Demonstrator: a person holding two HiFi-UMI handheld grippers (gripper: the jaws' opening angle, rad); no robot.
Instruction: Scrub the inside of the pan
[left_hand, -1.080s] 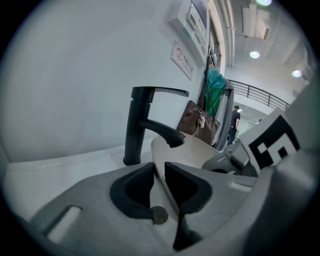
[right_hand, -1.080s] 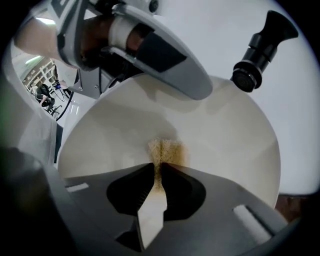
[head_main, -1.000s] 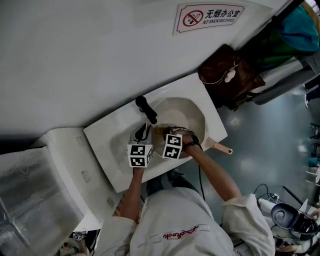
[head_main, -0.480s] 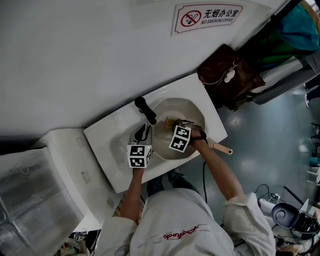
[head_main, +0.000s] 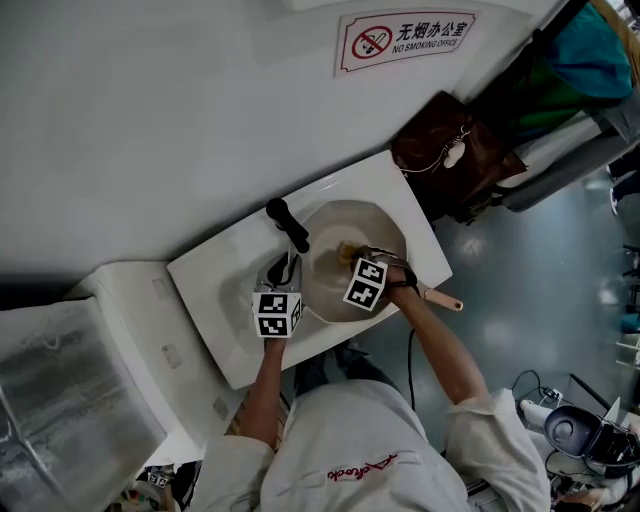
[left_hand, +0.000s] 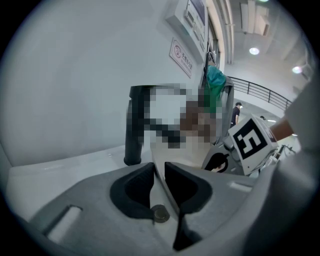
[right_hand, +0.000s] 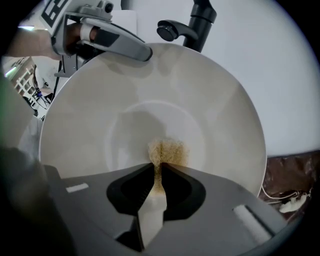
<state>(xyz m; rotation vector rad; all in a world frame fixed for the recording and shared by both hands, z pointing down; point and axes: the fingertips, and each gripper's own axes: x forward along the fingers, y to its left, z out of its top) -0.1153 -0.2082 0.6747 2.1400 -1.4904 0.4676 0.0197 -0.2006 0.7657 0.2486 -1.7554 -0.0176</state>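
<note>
A cream pan (head_main: 378, 228) sits in the white sink (head_main: 225, 295), its handle (head_main: 445, 298) sticking out past the sink's right front corner. My left gripper (head_main: 287, 266) is shut on the pan's left rim; in the left gripper view the thin rim (left_hand: 161, 181) runs between the jaws of that gripper (left_hand: 159, 167). In the right gripper view the left gripper (right_hand: 142, 53) shows clamped on the far rim. My right gripper (right_hand: 159, 167) is shut on a tan scrub pad (right_hand: 167, 151), pressed on the pan's floor (right_hand: 145, 125). The right gripper (head_main: 355, 256) hangs over the pan's middle.
A black faucet (head_main: 288, 224) stands behind the pan, close to the left gripper. A brown bag (head_main: 455, 150) lies right of the sink. A no-smoking sign (head_main: 405, 38) hangs on the wall. A white cabinet (head_main: 70, 390) stands to the left.
My right gripper has slid the scrub pad across the pan's floor, from the near left toward the right. The left gripper has stayed clamped on the rim.
</note>
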